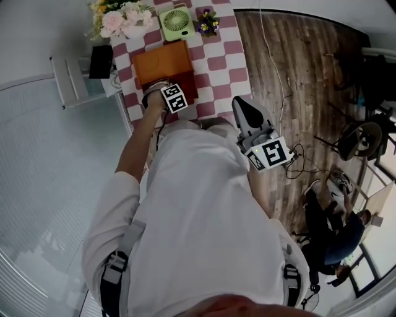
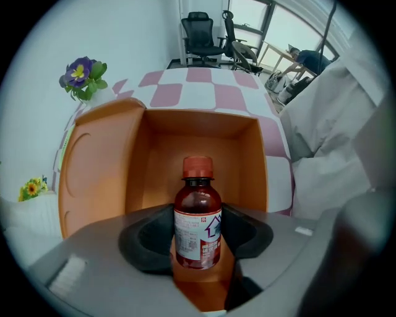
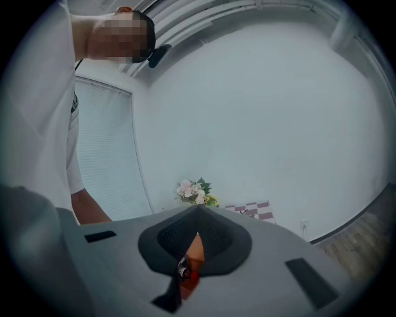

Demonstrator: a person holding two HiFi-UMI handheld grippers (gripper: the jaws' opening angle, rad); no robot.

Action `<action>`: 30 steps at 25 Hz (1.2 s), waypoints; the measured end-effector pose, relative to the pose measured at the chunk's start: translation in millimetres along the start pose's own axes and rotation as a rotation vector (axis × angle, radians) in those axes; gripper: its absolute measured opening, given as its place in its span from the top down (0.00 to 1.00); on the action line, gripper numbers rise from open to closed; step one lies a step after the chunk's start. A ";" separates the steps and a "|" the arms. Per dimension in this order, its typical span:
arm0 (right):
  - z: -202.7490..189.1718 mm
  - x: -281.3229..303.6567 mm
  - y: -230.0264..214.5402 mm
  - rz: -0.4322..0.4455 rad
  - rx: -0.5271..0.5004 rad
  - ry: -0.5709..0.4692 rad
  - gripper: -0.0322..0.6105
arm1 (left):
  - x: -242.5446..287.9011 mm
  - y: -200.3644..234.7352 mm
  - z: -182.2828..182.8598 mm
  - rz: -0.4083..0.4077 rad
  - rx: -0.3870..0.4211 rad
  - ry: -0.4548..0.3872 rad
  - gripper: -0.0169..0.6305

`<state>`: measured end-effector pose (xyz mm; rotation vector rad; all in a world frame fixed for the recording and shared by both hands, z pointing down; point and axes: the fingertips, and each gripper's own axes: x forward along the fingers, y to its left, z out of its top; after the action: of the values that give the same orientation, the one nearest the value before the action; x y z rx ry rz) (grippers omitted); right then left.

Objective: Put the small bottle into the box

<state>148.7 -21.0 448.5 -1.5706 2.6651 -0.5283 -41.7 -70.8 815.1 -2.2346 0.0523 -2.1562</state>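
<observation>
The small bottle (image 2: 198, 223), brown with a red cap and a white label, stands upright between the jaws of my left gripper (image 2: 198, 234), which is shut on its body. Below and behind it lies the open orange box (image 2: 99, 173), its lid folded back to the left. In the head view the left gripper (image 1: 163, 94) hangs pointing down over the box (image 1: 162, 64) on the checked table. My right gripper (image 1: 243, 108) hovers at the table's near right edge. In the right gripper view its pads (image 3: 218, 238) meet at the tips, with nothing held.
A pink bouquet (image 1: 120, 18), a green fan (image 1: 177, 22) and a purple flower pot (image 1: 208, 21) stand along the far side of the checked tablecloth (image 1: 224, 59). A white rack (image 1: 69, 79) is on the left. On the wooden floor at the right are chairs and a seated person (image 1: 334, 232).
</observation>
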 end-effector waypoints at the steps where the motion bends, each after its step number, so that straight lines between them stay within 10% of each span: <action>1: -0.9 -2.4 -1.0 -0.009 0.002 0.001 0.95 | 3.2 -0.1 -0.6 -0.005 0.001 0.012 0.63; 16: -0.6 -18.3 -1.6 -0.042 -0.002 -0.004 0.95 | 7.4 0.1 -0.5 -0.048 0.020 0.019 0.56; 30: 7.4 11.4 17.1 0.066 -0.039 0.002 0.95 | -68.7 1.4 0.8 -0.077 -0.148 -0.232 0.53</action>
<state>129.7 -25.2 438.5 -1.4855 2.7342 -0.4783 -43.3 -68.9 746.4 -2.5953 0.1240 -1.9713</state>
